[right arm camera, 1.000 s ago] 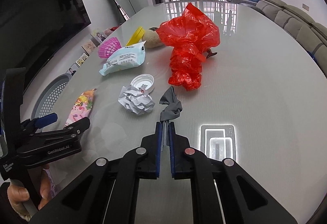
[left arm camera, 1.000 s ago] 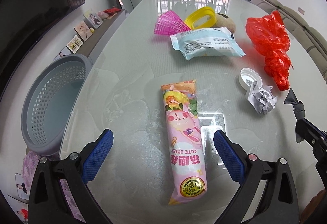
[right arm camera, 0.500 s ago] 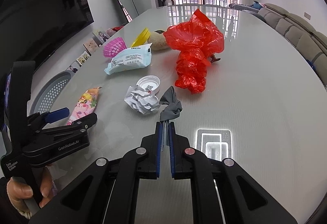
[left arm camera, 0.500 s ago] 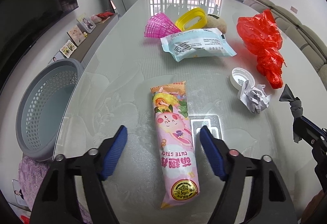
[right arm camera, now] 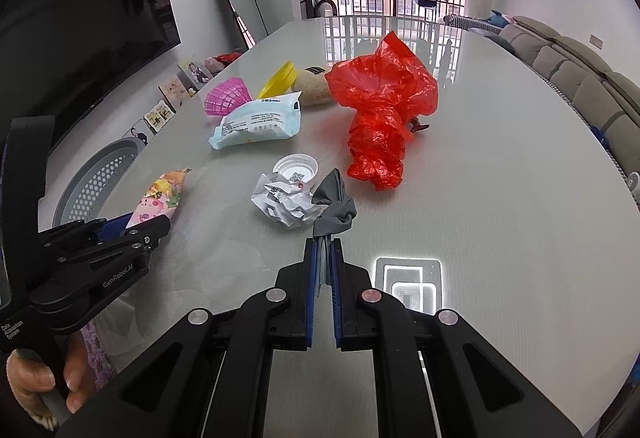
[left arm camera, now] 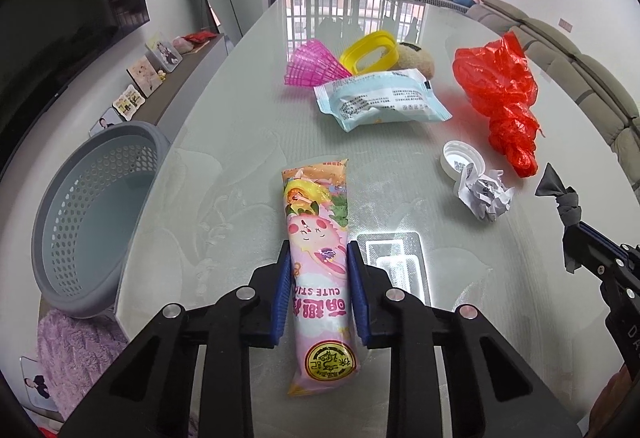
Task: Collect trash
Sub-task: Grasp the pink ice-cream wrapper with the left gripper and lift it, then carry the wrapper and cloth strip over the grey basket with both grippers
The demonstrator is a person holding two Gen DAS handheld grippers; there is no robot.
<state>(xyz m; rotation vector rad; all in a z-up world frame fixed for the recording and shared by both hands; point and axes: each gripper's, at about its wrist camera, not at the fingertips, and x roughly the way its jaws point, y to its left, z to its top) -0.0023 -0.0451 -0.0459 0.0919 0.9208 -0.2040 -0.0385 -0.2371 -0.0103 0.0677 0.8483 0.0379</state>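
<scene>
Left wrist view: left tool, jaws just closed, clamped on pink snack packet lying flat on glass bench. Grey perforated basket below bench edge at left. Farther off: blue wipes pack, white cap, crumpled paper, red plastic bag.

Right wrist view: right tool pressed together on grey knotted scrap, just beside crumpled paper. Snack packet at left, in left tool.
</scene>
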